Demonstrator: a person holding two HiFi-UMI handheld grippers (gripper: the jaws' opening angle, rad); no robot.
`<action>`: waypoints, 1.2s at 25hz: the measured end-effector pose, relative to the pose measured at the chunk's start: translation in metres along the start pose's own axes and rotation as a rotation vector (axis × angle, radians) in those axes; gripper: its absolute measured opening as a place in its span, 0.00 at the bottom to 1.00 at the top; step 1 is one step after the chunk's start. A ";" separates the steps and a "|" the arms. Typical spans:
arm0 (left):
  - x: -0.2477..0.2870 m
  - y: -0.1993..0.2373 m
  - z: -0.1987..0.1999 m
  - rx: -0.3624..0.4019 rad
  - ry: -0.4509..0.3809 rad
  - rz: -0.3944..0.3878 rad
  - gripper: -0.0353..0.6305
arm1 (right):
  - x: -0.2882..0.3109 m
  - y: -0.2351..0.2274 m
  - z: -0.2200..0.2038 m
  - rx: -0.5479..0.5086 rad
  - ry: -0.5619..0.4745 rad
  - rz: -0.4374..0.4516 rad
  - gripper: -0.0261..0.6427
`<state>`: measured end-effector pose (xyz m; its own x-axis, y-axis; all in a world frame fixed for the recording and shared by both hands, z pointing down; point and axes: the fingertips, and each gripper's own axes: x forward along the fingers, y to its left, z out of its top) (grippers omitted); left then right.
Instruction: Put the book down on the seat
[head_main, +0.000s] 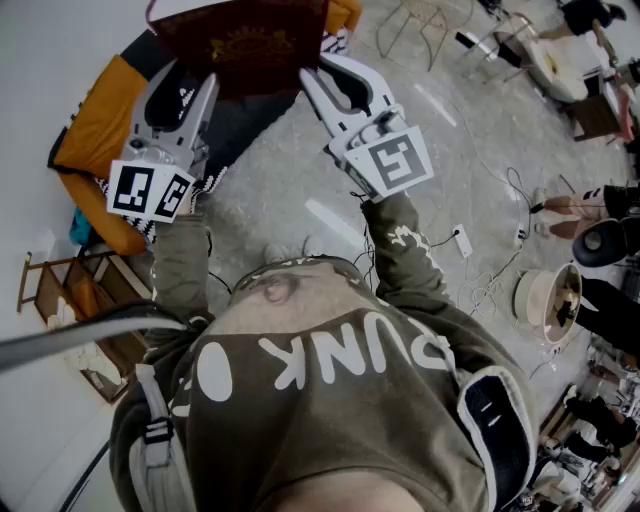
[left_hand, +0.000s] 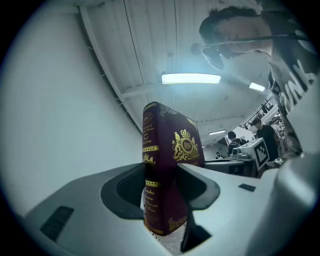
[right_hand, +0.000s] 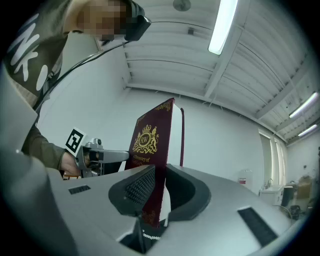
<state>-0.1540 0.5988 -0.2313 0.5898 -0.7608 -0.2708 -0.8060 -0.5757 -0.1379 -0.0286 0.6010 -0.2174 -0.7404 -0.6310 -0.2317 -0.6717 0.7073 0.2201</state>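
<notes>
A maroon book (head_main: 242, 42) with gold print is held up between both grippers, above an orange seat (head_main: 98, 125) with a dark cushion (head_main: 238, 122). My left gripper (head_main: 185, 82) is shut on the book's thick spine end (left_hand: 161, 165), its jaws spread wide around it. At the other side my right gripper (head_main: 336, 76) is shut on the thin cover edge (right_hand: 152, 150). In the left gripper view the gold crest on the cover (left_hand: 186, 145) faces right. In both gripper views the book stands upright against the ceiling.
A small wooden rack (head_main: 70, 292) stands at the left by the wall. Cables and a power strip (head_main: 461, 240) lie on the grey floor at the right, next to a round white appliance (head_main: 549, 302). Chairs (head_main: 555, 60) and people's legs (head_main: 585, 205) are at the far right.
</notes>
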 end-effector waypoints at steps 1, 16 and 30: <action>0.000 0.000 -0.001 0.000 0.000 0.001 0.31 | 0.000 0.000 -0.002 -0.002 0.013 -0.002 0.15; 0.002 0.002 -0.009 0.003 0.010 -0.006 0.31 | 0.000 -0.001 -0.014 0.006 0.022 0.010 0.17; 0.053 -0.025 -0.032 -0.013 0.056 -0.003 0.31 | -0.024 -0.055 -0.031 0.046 0.046 0.000 0.17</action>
<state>-0.1008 0.5629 -0.2114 0.5948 -0.7742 -0.2162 -0.8034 -0.5820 -0.1259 0.0253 0.5668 -0.1948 -0.7412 -0.6445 -0.1879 -0.6710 0.7204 0.1757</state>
